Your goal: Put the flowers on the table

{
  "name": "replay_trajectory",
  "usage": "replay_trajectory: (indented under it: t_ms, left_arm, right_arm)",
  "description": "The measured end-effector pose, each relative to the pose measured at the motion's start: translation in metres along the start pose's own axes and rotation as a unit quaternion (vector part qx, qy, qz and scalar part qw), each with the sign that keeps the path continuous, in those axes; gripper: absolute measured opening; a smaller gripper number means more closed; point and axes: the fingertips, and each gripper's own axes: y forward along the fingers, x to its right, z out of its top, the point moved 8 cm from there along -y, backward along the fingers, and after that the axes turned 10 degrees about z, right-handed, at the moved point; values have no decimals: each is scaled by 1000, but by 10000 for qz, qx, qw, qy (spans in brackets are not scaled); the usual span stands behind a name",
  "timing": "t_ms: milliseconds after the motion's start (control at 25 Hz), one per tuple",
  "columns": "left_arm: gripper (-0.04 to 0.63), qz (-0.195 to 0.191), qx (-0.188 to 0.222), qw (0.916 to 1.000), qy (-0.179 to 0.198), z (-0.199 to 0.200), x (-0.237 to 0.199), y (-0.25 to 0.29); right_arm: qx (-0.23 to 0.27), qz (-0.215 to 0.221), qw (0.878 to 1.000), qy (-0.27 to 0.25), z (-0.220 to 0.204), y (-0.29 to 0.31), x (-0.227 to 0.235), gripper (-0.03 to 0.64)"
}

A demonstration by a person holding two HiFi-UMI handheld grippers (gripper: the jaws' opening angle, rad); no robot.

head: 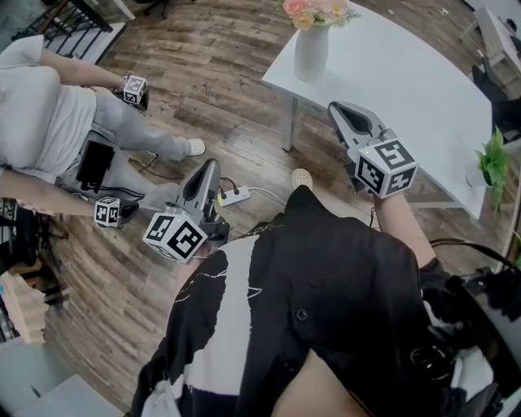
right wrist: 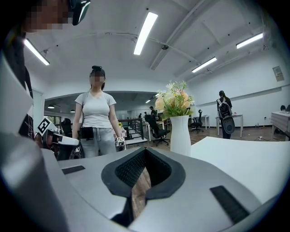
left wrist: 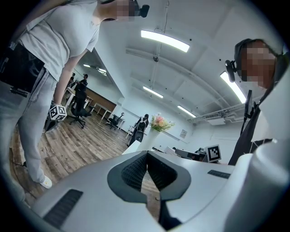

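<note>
Pink and cream flowers (head: 317, 11) stand in a white vase (head: 312, 50) on the near corner of the white table (head: 407, 81). In the right gripper view the vase (right wrist: 180, 134) rises upright just beyond my jaws, on the table edge (right wrist: 240, 158). My right gripper (head: 340, 110) hovers over the table's front edge, a short way from the vase, shut and holding nothing. My left gripper (head: 210, 168) hangs over the wooden floor, also shut and holding nothing. In its view the flowers (left wrist: 161, 122) are small and far ahead.
Another person (head: 41, 114) in a white shirt stands at the left and holds two marker-cube grippers. A power strip (head: 234, 196) with cables lies on the floor. A small green plant (head: 492, 159) sits at the table's right edge. Office chairs and desks stand far behind.
</note>
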Motion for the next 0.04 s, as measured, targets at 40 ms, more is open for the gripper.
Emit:
replay_trajectory:
  t_ms: [40]
  left_arm:
    - [11,-3,-2,10000,6,0,1,-1]
  right_arm:
    - [6,-3,10000,7,0,-1,0,15]
